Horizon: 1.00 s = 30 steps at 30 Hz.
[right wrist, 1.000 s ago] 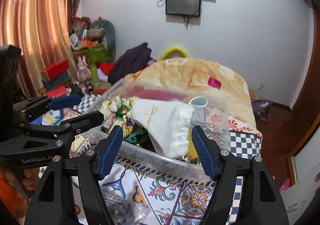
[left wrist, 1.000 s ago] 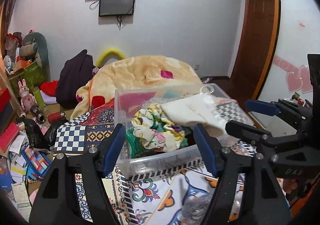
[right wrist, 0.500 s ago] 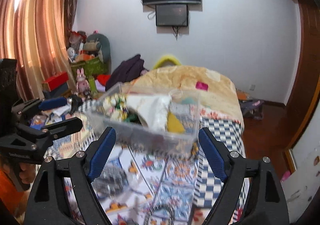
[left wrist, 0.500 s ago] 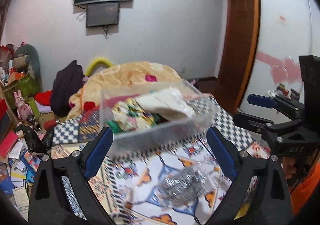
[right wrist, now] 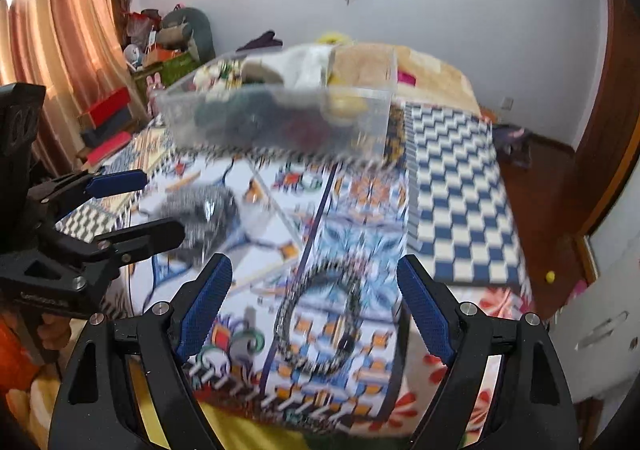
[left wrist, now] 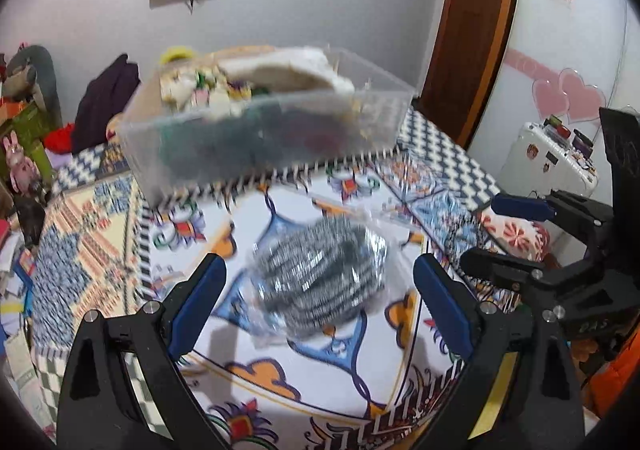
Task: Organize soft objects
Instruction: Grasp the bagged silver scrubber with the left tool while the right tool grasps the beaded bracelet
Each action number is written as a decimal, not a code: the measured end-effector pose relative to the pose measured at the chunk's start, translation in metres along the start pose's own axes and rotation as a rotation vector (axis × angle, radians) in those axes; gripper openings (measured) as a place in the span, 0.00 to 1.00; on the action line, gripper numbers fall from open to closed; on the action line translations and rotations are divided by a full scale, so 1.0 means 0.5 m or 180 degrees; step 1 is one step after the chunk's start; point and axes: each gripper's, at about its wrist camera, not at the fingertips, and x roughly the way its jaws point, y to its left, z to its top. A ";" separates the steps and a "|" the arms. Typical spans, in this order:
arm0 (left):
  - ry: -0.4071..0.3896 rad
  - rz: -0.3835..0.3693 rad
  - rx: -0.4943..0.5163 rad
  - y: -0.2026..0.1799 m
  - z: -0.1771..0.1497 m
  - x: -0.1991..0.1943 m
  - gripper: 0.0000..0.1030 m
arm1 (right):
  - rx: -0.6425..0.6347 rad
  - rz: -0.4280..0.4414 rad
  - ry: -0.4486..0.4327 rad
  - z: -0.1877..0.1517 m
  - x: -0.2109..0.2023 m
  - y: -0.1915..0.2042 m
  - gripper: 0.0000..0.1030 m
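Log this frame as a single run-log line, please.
left gripper: open, above bagged steel scourer | right gripper: open, above beaded loop | clear bin: full of soft items, on patterned bedspread

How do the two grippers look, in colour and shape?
The left gripper and the right gripper look alike: black angular plastic frames with silver screws, and long fingers faced with blue ribbed pads. Faint lettering on each body is unreadable. No cables show.
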 end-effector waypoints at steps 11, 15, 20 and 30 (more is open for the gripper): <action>0.0197 0.0075 0.0061 -0.015 -0.022 0.044 0.97 | 0.0055 -0.0005 0.0150 -0.042 0.008 -0.007 0.34; 0.0143 0.0132 0.0082 -0.025 -0.022 0.059 0.97 | -0.0003 -0.0022 0.0109 -0.042 0.006 0.001 0.22; 0.0048 0.0148 0.0060 -0.016 -0.022 0.045 0.71 | 0.0003 -0.0079 0.0070 -0.036 0.009 0.001 0.11; -0.0119 0.0091 -0.0014 0.006 -0.010 0.002 0.37 | 0.0057 -0.0056 -0.0140 0.001 -0.016 -0.003 0.11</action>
